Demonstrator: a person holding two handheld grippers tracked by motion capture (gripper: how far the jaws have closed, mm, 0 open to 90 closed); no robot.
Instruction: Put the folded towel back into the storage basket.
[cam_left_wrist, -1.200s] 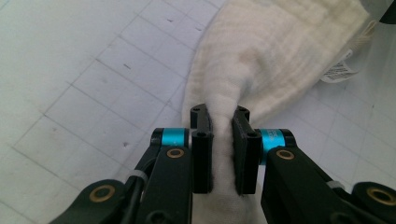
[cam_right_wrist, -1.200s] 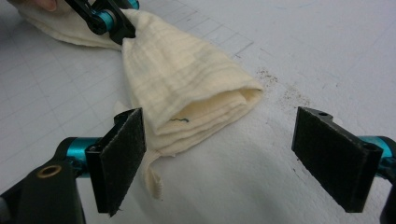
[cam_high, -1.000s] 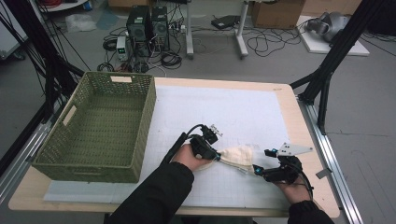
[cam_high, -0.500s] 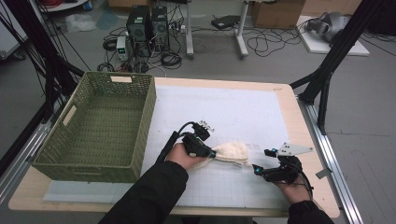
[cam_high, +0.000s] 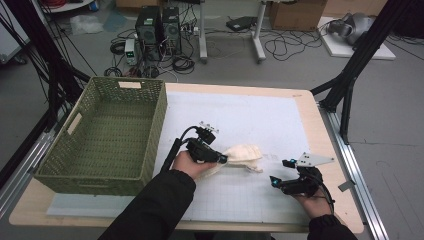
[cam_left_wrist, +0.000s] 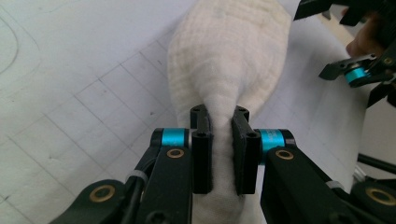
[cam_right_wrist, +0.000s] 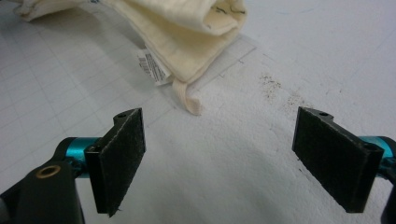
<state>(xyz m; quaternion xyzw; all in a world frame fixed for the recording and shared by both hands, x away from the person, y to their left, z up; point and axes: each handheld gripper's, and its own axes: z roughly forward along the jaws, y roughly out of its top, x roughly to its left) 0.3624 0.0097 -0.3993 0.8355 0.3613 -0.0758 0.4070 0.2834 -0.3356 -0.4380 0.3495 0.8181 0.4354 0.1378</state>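
Left gripper view: left hand-held gripper (cam_left_wrist: 219, 140) clamped on cream cloth (cam_left_wrist: 229, 60); right hand-held gripper (cam_right_wrist: 219, 158) wide, empty.

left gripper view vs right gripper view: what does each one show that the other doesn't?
Left gripper view alone: the left gripper with its jaws shut on a bunched fold of the cream cloth, and the right gripper farther off at the upper right.

Right gripper view alone: that right gripper's own jaws standing wide apart with nothing between them, the cloth's white care label, a loose hem strip, and dark specks on the mat.

Both: the cream cloth lying on the white gridded mat.
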